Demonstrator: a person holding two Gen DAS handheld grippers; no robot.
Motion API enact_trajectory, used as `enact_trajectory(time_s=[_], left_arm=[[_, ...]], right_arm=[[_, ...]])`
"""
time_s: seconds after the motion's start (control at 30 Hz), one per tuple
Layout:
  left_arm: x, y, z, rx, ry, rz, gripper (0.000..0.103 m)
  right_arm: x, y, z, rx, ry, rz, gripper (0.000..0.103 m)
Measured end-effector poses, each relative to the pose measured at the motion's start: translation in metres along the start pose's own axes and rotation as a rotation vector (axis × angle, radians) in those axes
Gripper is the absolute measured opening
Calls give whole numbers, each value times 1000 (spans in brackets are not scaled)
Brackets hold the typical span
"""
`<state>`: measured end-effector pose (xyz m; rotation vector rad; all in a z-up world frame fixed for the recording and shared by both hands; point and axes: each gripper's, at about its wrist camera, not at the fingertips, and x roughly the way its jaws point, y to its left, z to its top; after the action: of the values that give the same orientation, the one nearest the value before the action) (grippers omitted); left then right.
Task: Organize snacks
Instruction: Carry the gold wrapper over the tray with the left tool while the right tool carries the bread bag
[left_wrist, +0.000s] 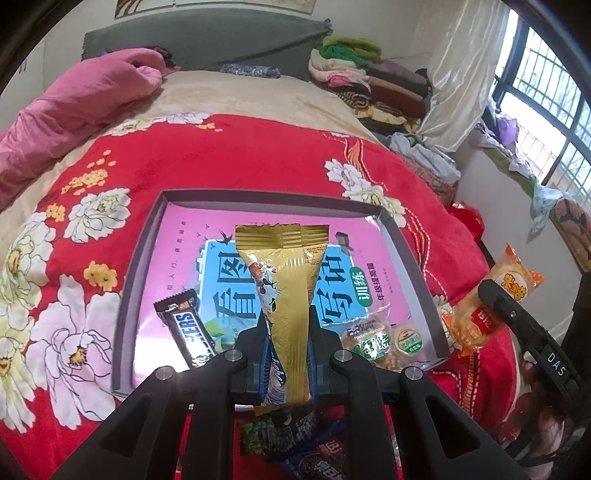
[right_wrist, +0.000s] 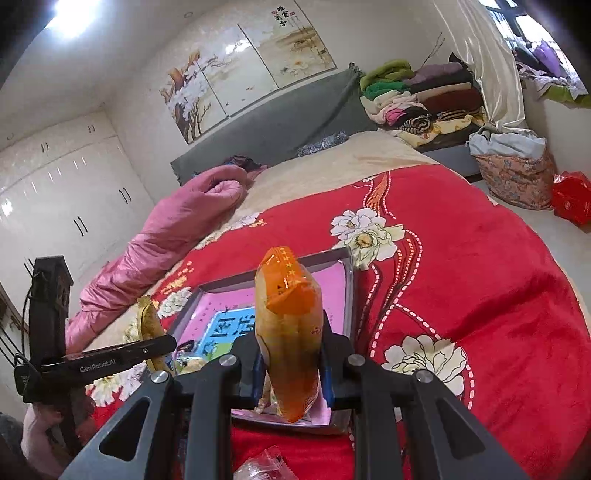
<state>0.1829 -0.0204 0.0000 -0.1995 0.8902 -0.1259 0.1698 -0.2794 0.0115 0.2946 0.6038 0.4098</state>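
A shallow grey box (left_wrist: 413, 266) with a pink printed bottom lies on the red flowered bedspread. Inside are a Snickers bar (left_wrist: 184, 330) at the left and a clear pack of small cakes (left_wrist: 376, 339) at the right. My left gripper (left_wrist: 287, 332) is shut on a gold snack packet (left_wrist: 286, 295), held upright above the box's near edge. My right gripper (right_wrist: 291, 354) is shut on an orange rice-cracker packet (right_wrist: 290, 332), held above the box's (right_wrist: 349, 295) right side. The orange packet also shows in the left wrist view (left_wrist: 480, 310), and the gold packet in the right wrist view (right_wrist: 149, 325).
More wrapped snacks (left_wrist: 291, 439) lie on the bedspread just below the box's near edge, and a clear wrapper (right_wrist: 266, 465) lies there too. A pink quilt (left_wrist: 74, 110) lies at the far left. Folded clothes (left_wrist: 369, 77) are stacked at the bed's far right corner.
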Motion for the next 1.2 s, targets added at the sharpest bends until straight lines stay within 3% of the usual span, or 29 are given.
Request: enact_trajectory(time_s=[0.73,1.2], left_arm=[[21,3,-9,3,40,24,16],[26,6,-10,-3,56,30,16]], right_arm=[[33,-5,-11,-17,79,-113,24],[53,-8,-18,27,146,-19,24]])
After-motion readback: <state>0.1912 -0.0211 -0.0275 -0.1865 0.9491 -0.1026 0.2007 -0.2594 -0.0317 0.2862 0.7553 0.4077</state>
